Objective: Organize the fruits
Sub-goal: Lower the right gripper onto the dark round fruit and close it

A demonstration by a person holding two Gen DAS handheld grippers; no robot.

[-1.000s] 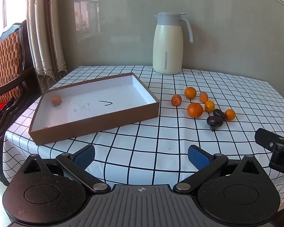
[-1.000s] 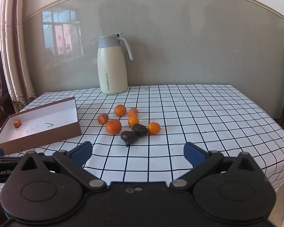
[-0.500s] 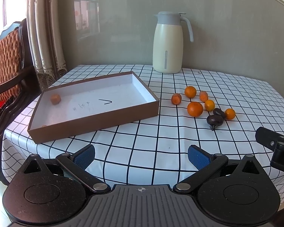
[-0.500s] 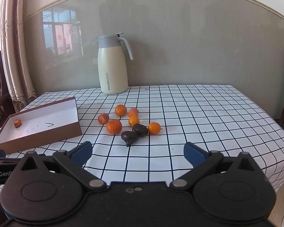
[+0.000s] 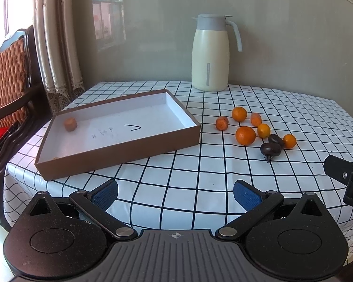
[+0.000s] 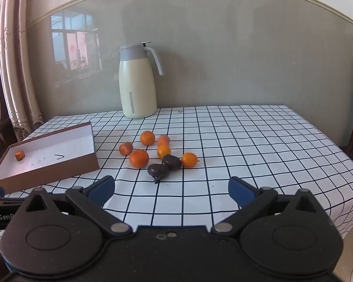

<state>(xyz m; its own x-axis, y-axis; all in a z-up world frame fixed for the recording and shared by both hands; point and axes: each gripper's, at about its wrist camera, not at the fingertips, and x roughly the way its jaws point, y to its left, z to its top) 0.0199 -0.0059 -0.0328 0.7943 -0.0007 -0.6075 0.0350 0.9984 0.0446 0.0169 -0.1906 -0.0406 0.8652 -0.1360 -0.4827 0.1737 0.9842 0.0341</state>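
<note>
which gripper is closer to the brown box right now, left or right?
Left. The left gripper hovers open just short of the brown box's near wall; the right gripper, also open, faces the fruit cluster, box off to its left.

Bright daylight pours in from the window [image 5: 2, 11] at the far left, blown out to near white, and the curtain [image 5: 56, 35] beside it glows. The glossy wall panel [image 6: 223, 58] carries a hazy reflection of window panes. Over on the checked desk [image 5: 200, 176] the light is even, and the fruits [image 6: 161, 156] throw only short, soft shadows. Both views are sharp in the middle, though the fisheye bends the grid lines and the wall trim hard toward the edges. The corners fall off dark, and the right view's lower edge smears.
</note>
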